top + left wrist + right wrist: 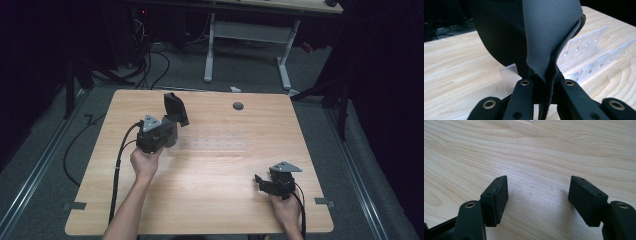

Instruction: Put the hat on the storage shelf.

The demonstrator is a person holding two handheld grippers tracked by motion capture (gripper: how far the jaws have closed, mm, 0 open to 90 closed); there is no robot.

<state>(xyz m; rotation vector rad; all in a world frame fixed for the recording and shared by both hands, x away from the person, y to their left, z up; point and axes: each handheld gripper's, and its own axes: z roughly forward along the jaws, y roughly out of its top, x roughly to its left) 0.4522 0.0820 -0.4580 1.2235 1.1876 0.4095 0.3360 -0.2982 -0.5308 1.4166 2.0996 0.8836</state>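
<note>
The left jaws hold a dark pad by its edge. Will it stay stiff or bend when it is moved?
The dark pad looks thin and layered with a soft fabric face, so it probably flexes somewhat. Yet it stands upright above the left gripper, so it seems light and fairly firm. The clear slotted rack beside it may slide if bumped.

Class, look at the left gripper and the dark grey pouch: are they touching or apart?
Touching. The left gripper view shows the left gripper with its jaws shut on the lower edge of the dark grey pouch, pinching its folded fabric.
</note>
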